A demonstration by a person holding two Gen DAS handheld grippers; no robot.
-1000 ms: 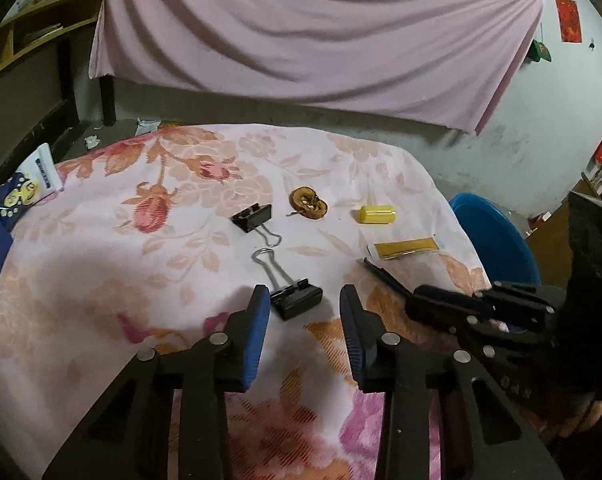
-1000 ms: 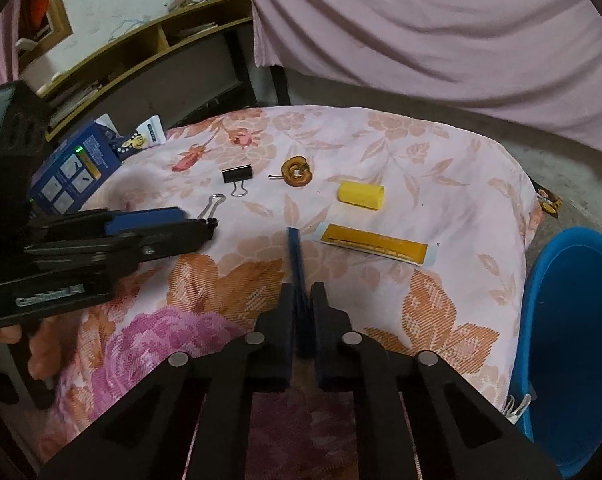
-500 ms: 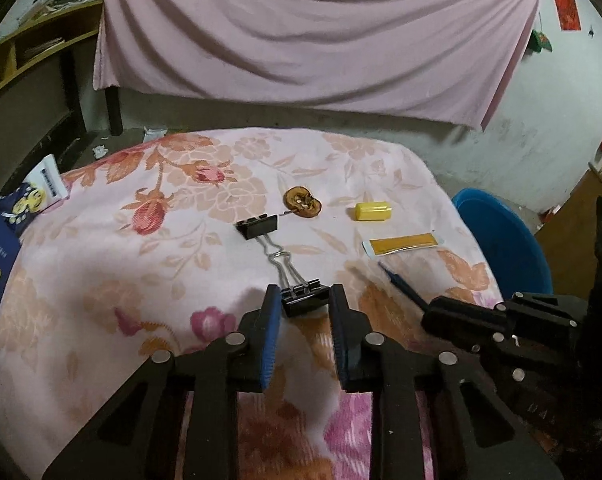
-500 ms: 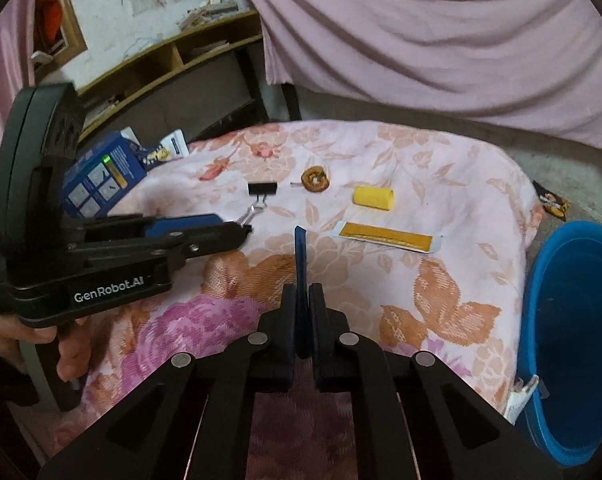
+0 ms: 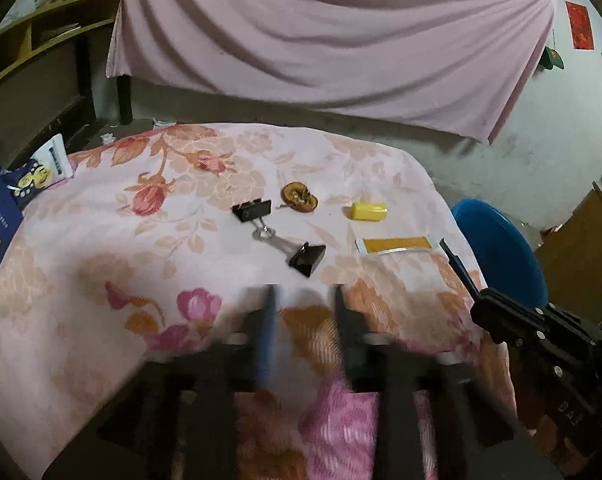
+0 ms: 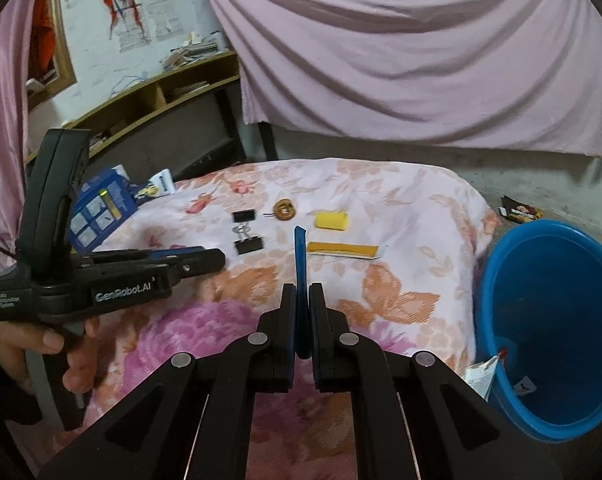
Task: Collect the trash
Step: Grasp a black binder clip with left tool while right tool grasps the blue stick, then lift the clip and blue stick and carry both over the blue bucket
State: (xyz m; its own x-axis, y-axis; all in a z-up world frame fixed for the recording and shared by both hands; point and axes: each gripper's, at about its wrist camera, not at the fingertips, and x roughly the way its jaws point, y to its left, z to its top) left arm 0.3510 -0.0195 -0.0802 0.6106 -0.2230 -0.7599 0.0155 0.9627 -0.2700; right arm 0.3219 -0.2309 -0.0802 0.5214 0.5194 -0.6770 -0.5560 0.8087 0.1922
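My right gripper [image 6: 300, 296] is shut on a thin blue strip [image 6: 300, 264] and holds it upright above the table's near edge. It also shows in the left wrist view [image 5: 485, 300] with the strip [image 5: 455, 260]. My left gripper [image 5: 305, 300] is blurred, open and empty, just short of a black binder clip [image 5: 308, 257]. A second binder clip [image 5: 252, 211], a brown dried slice [image 5: 299, 197], a yellow cylinder [image 5: 368, 212] and a yellow sachet [image 5: 395, 245] lie on the floral tablecloth [image 5: 121, 264]. A blue bin [image 6: 549, 320] stands at the right.
A blue box [image 6: 101, 212] and a small tube [image 5: 41, 170] lie at the table's left edge. A pink curtain [image 5: 321, 40] hangs behind. Wooden shelves [image 6: 149, 96] stand at the back left. A wrapper [image 6: 519, 211] lies on the floor.
My left gripper has pulled back from the near binder clip and opened wider; the clip now lies turned and free. My right gripper has lifted the blue strip higher, towards the bin side.
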